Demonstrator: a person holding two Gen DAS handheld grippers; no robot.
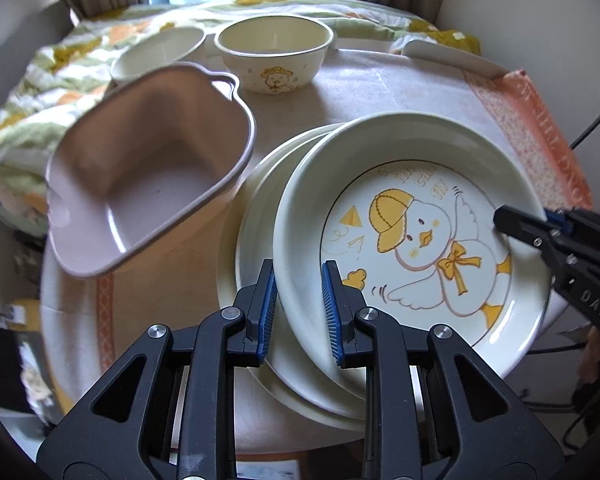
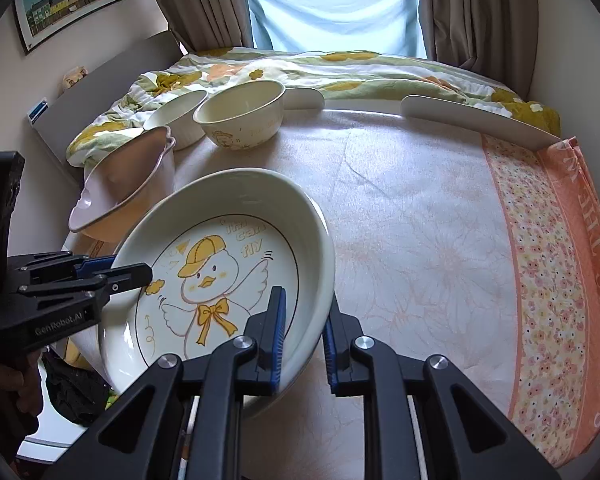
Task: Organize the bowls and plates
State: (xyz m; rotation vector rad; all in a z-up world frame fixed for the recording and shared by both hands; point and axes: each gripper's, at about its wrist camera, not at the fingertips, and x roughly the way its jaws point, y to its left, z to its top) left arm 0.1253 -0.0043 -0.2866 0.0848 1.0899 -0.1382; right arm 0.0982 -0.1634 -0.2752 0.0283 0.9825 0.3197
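Cream round ceramic duck-print plate (image 1: 416, 240) clamped at opposite rims by nearly closed left gripper (image 1: 299, 312) and right gripper (image 2: 305, 334), steadied over cream plate stack (image 1: 260, 208) near table's (image 2: 420, 220) near-left edge.

- Soft daylight comes through the curtained window (image 2: 336, 4), leaving the room fairly dim.
- Edges bend and darken.
- The pink tub (image 1: 148, 168) looks blurred.
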